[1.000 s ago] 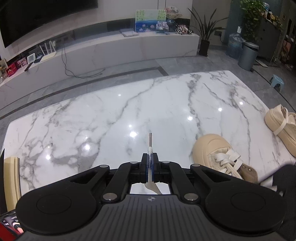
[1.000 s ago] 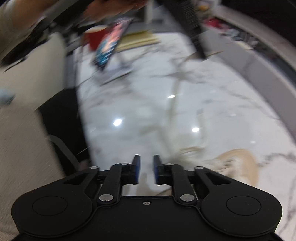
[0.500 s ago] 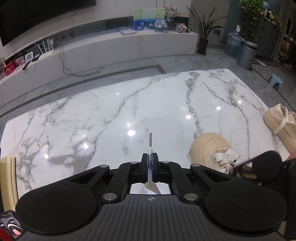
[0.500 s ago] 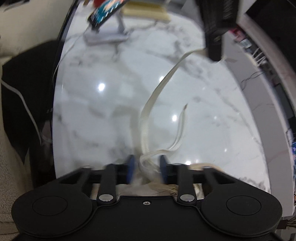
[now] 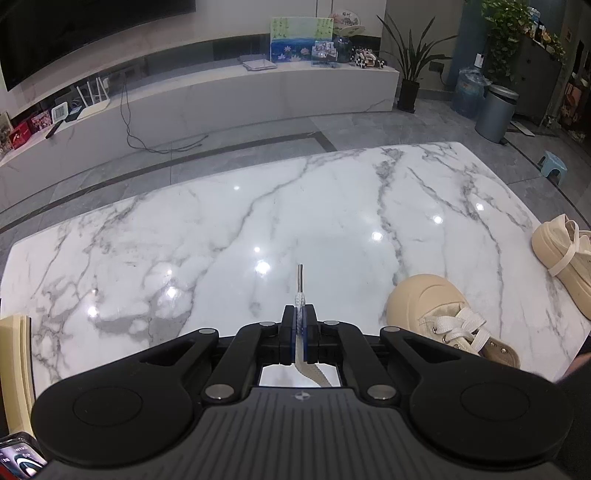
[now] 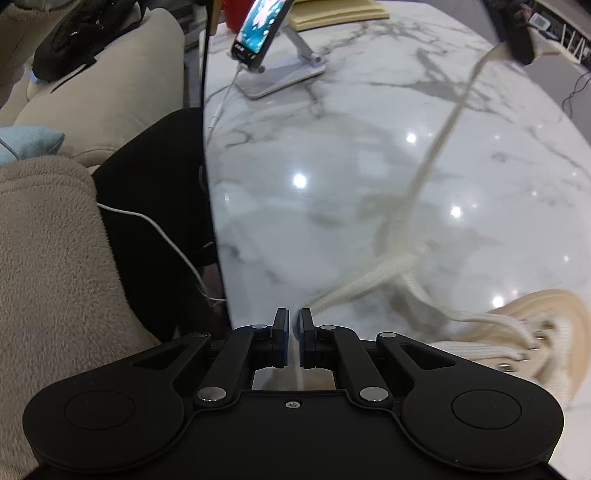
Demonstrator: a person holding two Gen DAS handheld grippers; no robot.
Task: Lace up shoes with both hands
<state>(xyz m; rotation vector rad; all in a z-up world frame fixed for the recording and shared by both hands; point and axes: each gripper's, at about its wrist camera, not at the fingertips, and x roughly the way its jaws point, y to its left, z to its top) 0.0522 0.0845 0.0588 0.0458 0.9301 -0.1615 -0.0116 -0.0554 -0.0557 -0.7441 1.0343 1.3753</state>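
A cream shoe [image 5: 424, 306] stands on the marble table [image 5: 221, 240], right of my left gripper [image 5: 300, 314]. That gripper is shut on one end of the white shoelace, whose metal aglet [image 5: 300, 277] sticks out ahead of the fingers. In the right wrist view the same shoe [image 6: 535, 325] lies at lower right. My right gripper [image 6: 294, 323] is shut on the other lace strand [image 6: 369, 271], which runs to the shoe's eyelets. A second strand [image 6: 443, 129] rises to the left gripper [image 6: 517, 33] at the top right. The two strands cross above the shoe.
A second cream shoe [image 5: 565, 254] lies at the table's right edge. A phone on a stand [image 6: 258, 33] with a white cable [image 6: 166, 236] sits near the table's near edge [image 6: 210, 184], beside a person's dark-clothed leg [image 6: 155, 177] and a beige blanket [image 6: 48, 277].
My right gripper swung down to the shoe, narrowed from open onto a lace strand and drew it back toward the table's near edge. The left gripper kept hold of its lace end.
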